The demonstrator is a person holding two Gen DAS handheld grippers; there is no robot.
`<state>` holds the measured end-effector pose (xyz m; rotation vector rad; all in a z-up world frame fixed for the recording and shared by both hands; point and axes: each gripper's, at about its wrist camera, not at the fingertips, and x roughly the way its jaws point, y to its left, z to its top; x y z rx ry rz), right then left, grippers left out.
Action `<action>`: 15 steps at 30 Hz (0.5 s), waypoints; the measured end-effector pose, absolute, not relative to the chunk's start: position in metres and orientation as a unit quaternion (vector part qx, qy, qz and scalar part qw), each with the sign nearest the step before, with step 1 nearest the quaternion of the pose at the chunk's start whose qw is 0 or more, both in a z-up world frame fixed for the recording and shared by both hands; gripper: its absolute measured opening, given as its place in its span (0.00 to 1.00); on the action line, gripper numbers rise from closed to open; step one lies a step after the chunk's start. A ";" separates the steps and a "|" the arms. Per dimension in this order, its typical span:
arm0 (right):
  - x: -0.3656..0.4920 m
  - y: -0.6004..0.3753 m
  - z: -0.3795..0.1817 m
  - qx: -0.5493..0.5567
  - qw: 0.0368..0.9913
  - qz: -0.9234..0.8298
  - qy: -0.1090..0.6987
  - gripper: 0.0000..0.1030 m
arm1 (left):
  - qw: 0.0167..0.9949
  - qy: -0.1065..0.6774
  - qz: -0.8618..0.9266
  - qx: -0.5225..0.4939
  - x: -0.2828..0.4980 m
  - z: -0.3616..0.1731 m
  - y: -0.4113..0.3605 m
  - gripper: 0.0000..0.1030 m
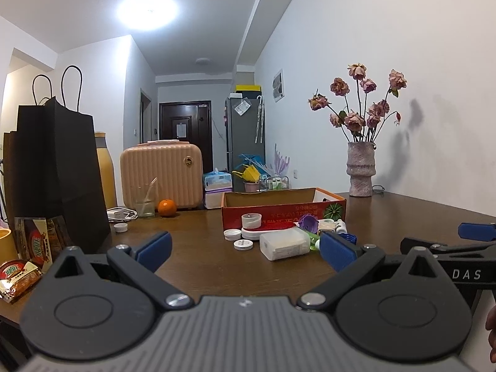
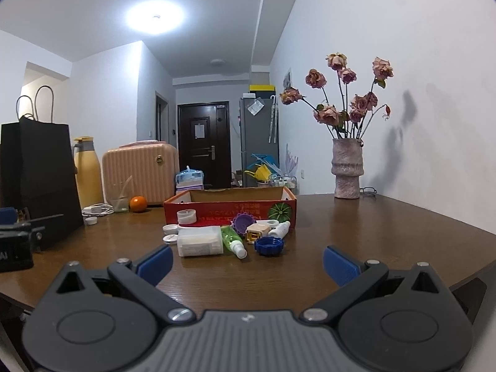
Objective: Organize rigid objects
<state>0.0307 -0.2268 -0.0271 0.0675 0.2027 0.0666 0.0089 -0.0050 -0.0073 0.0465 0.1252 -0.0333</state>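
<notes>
Partly hidden behind white case [image 2: 200,241]: green bottle [image 2: 232,239]; both grippers' fingers apart.

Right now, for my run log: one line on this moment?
left tool open | right tool open | clutter before red box | nothing held

Glossy wood table [image 2: 356,248] — printed cardboard box [image 2: 229,209], rough vase [image 2: 346,167].

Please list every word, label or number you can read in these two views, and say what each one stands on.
"DAS": white letters on the right gripper's black body, seen from the left wrist view.
Red cardboard box: front print upside down, too blurred to read.
Snack packets: logos too blurred.
White rectangular container: label too small.
</notes>
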 end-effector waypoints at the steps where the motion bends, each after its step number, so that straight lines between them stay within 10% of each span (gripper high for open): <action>1: 0.031 -0.227 -0.027 0.035 0.994 0.032 0.101 1.00 | 0.998 0.061 -0.016 0.023 0.009 -0.007 -0.005 1.00; 15: 0.022 -0.221 -0.020 0.020 0.996 0.046 0.072 1.00 | 0.998 0.045 -0.014 0.028 0.003 -0.004 -0.006 1.00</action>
